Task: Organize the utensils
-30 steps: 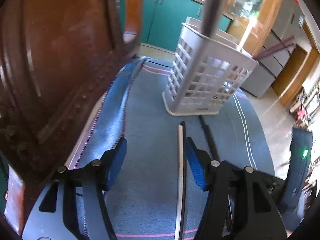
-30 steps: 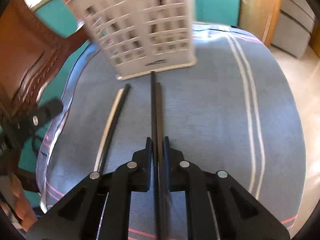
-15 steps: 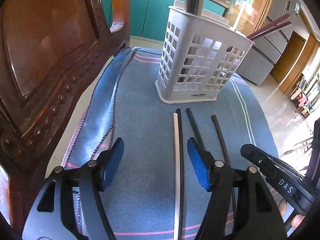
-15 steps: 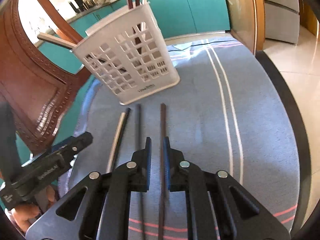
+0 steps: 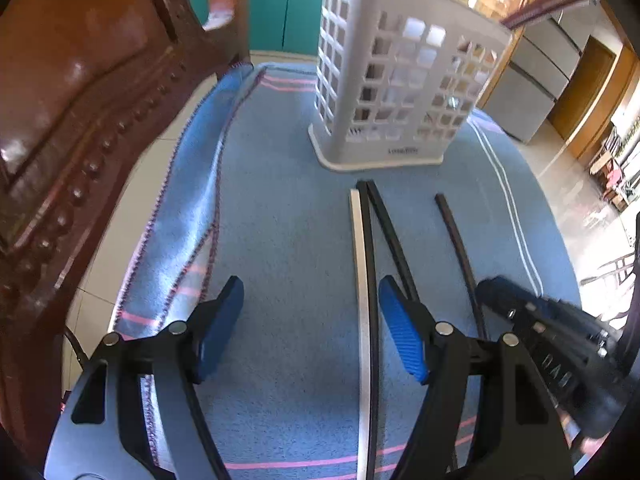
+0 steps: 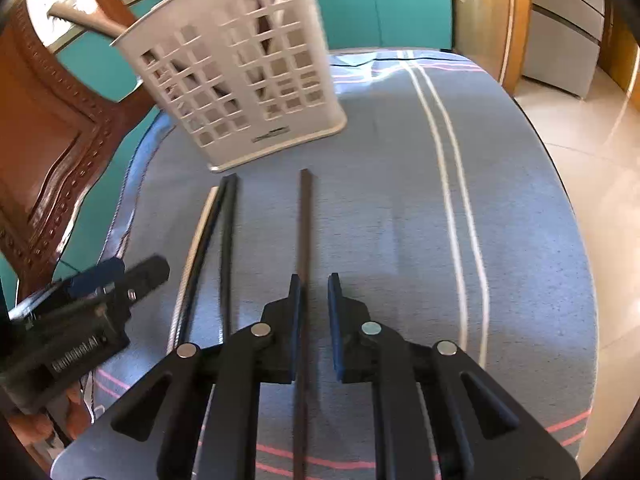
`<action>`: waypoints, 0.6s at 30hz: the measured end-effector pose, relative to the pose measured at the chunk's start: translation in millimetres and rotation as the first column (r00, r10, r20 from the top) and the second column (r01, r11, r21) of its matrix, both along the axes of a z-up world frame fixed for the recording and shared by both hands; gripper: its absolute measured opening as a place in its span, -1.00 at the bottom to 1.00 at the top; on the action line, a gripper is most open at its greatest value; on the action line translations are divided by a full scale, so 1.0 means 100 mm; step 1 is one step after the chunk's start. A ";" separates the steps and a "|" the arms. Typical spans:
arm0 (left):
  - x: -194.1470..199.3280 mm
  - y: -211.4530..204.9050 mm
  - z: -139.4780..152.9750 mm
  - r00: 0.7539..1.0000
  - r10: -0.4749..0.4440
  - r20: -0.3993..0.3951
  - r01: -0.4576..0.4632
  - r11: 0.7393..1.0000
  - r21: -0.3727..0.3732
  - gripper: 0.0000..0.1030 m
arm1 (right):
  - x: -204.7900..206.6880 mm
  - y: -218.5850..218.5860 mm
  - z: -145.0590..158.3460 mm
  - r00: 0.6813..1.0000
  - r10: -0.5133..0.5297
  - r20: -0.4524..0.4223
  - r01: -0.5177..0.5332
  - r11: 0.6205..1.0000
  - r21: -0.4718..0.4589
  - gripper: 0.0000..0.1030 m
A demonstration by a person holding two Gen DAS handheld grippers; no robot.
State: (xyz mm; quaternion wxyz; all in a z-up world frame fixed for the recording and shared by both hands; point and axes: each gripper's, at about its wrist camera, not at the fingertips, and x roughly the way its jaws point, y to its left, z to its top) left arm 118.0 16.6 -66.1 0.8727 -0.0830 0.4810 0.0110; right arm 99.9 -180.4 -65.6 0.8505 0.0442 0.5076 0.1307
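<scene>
Lying between right gripper (image 6: 314, 322) jaws: brown chopstick (image 6: 304, 224), jaws slightly parted | left gripper (image 5: 310, 322) jaws spread wide

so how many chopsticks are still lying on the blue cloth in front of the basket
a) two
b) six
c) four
c) In the left wrist view, four sticks lie on the blue cloth before the white basket: a silver chopstick, two black chopsticks meeting at their far tips, and a brown chopstick off to the right.
</scene>
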 end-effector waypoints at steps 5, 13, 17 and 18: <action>0.03 -0.11 -0.15 0.999 -0.025 -0.043 0.027 0.999 0.036 0.37 | 0.00 -0.05 0.02 1.000 -0.010 0.000 0.010 1.000 0.005 -0.59; -0.03 -0.27 -0.14 0.998 -0.059 0.001 0.059 0.992 0.112 -0.18 | 0.00 -0.08 0.05 1.000 -0.016 0.000 0.016 1.000 0.011 -0.55; -0.02 -0.27 -0.13 0.998 -0.062 0.014 0.060 0.993 0.105 -0.75 | 0.01 -0.09 0.06 1.000 -0.020 0.002 0.020 1.000 0.014 -0.50; -0.03 -0.26 -0.12 0.998 -0.057 0.017 0.055 0.994 0.099 -0.75 | 0.01 -0.09 0.06 1.000 -0.020 0.001 0.020 1.000 0.014 -0.50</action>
